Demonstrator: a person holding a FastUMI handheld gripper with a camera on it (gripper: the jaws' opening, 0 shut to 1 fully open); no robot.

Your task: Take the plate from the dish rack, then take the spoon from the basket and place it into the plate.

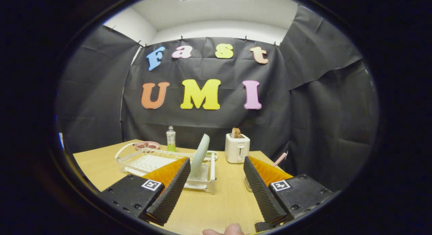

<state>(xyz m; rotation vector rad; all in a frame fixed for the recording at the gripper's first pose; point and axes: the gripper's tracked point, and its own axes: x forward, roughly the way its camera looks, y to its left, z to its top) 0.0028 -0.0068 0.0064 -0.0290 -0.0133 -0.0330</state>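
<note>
Booth with black cloth walls, one wooden table [101,162]. Left to right on it: one pink dish [146,145] at the back with something dark in it, contents unclear. One clear bottle [171,138] just beside it, upright, greenish liquid low in it. One white rack [145,160] in front of both, with a looped handle at its left end. One pale plate [199,154] stands on edge in the rack's right end, tilted slightly, just ahead of the left finger [172,191] and partly hidden by it low down. One white toaster [237,148] right of the plate, near the back, one slice of toast [236,132] sticking out of it. A pink-and-white checked stick-like thing [280,159] shows past the right finger [261,189], what it is can't tell. Basket and spoon not made out.

Gripper [216,191]: fingers wide apart, holding nothing, touching nothing; bare table between them. One fingertip [229,230] of the person shows low between the fingers.
</note>
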